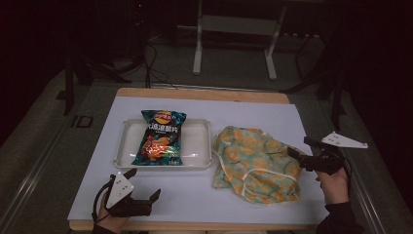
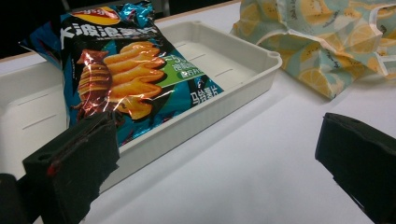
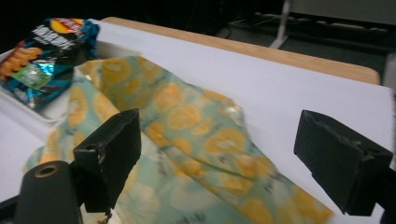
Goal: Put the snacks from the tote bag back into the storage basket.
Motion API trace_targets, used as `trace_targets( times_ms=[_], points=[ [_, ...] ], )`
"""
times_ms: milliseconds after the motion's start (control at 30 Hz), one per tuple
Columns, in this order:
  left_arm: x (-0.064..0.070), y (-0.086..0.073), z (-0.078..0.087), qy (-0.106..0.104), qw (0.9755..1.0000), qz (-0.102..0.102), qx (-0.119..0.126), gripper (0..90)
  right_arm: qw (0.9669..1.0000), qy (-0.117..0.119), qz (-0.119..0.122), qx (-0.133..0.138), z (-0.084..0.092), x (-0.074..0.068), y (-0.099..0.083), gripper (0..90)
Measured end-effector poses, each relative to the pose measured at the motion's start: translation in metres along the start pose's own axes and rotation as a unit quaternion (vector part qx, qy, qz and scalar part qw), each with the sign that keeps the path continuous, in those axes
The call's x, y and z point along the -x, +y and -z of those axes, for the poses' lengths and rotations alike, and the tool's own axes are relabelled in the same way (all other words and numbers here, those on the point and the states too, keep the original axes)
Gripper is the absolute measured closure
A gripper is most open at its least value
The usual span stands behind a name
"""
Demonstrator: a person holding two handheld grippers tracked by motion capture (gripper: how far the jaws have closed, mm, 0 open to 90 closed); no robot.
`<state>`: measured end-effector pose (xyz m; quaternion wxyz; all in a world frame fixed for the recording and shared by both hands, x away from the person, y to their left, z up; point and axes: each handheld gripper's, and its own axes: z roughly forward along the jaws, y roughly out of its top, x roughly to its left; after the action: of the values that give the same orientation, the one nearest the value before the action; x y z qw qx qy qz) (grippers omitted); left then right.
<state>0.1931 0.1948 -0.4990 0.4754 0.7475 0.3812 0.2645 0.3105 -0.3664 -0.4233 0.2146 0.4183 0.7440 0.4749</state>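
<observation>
A dark teal bag of chips (image 1: pixel 160 138) (image 2: pixel 121 70) (image 3: pixel 44 44) lies in a white tray (image 1: pixel 197 146) (image 2: pixel 243 74) at the centre left of the table. To its right a crumpled light blue cloth bag with an orange-slice print (image 1: pixel 253 163) (image 2: pixel 327 42) (image 3: pixel 187 135) rests on the white sheet. My left gripper (image 1: pixel 143 185) (image 2: pixel 215 172) is open near the front left edge, pointed at the tray, with nothing between its jaws. My right gripper (image 1: pixel 301 147) (image 3: pixel 217 158) is open just over the cloth bag's right edge.
A white sheet (image 1: pixel 195 195) covers the wooden table (image 1: pixel 204 93). Metal stand legs (image 1: pixel 234 48) and cables sit on the dark floor beyond the far edge. Bare sheet lies in front of the tray and behind the cloth bag.
</observation>
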Motion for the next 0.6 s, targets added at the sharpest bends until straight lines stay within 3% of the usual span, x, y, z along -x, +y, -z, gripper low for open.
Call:
trace_targets(
  times_ms=[200, 367, 600],
  points=[
    [0.001, 0.000, -0.001, -0.001, 1.0000, 0.000, -0.002, 0.2, 0.9995, -0.021, -0.020, 0.010, 0.009, 0.012, -0.017, 14.6],
    [0.001, 0.000, -0.001, -0.002, 1.0000, -0.002, -0.003, 0.2, 0.9986, -0.049, -0.013, 0.012, 0.012, 0.016, -0.028, 14.6],
    [0.001, 0.000, -0.001, -0.006, 1.0000, -0.003, -0.003, 0.2, 0.9946, -0.097, -0.028, 0.025, 0.010, 0.022, -0.046, 14.6]
  ],
)
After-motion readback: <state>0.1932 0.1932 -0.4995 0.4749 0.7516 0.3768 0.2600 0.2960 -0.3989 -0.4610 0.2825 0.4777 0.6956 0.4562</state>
